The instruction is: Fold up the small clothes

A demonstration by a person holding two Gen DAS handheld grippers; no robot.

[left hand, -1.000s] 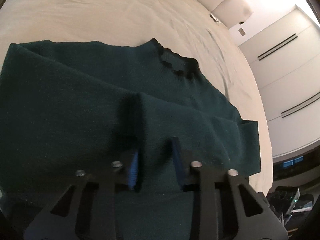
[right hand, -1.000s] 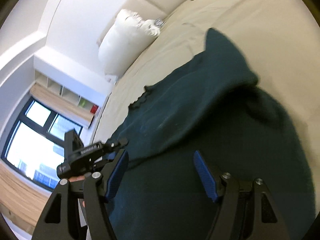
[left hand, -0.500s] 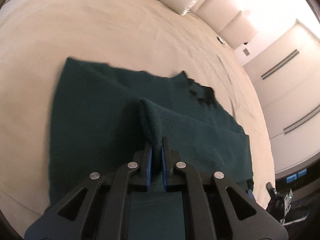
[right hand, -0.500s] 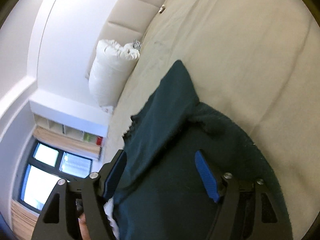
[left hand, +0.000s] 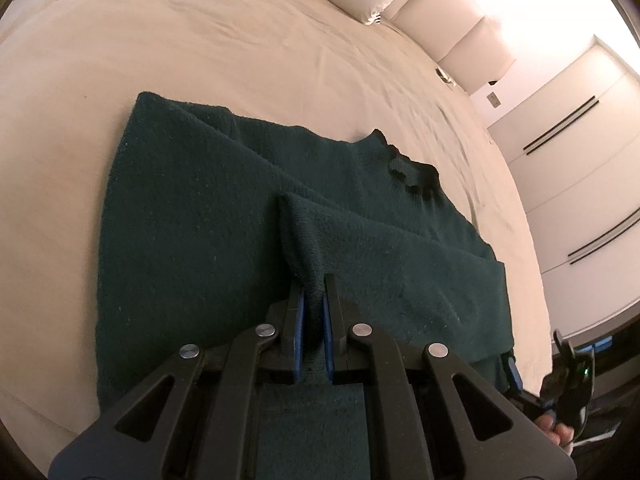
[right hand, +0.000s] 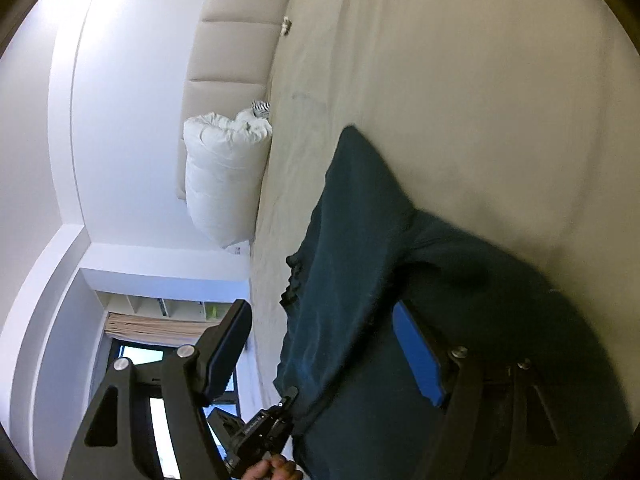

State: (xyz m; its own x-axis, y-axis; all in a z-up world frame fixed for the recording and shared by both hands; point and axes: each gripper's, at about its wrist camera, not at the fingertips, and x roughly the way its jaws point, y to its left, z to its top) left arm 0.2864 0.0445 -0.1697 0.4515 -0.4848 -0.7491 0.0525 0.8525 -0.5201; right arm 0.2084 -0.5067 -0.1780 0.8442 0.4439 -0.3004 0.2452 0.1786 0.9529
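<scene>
A dark green sweater (left hand: 192, 232) lies on the beige bed sheet (left hand: 120, 40), its scalloped collar (left hand: 412, 176) toward the far right. My left gripper (left hand: 314, 300) is shut on a raised fold of the sweater near its middle and holds it up off the layer below. In the right wrist view the sweater (right hand: 360, 240) hangs lifted and the left gripper (right hand: 272, 420) grips its lower edge. My right gripper (right hand: 324, 344) is open, with the cloth between its fingers but not pinched.
A white rolled duvet (right hand: 224, 184) and padded headboard (right hand: 236, 52) stand at the bed's head. Wardrobe doors (left hand: 580, 152) line the right wall. A window (right hand: 160, 412) and shelves lie beyond the bed's side.
My left gripper has shut on the sweater fold and lifted it. The right gripper has tilted upward and stays open, with the sweater now hanging in front of it.
</scene>
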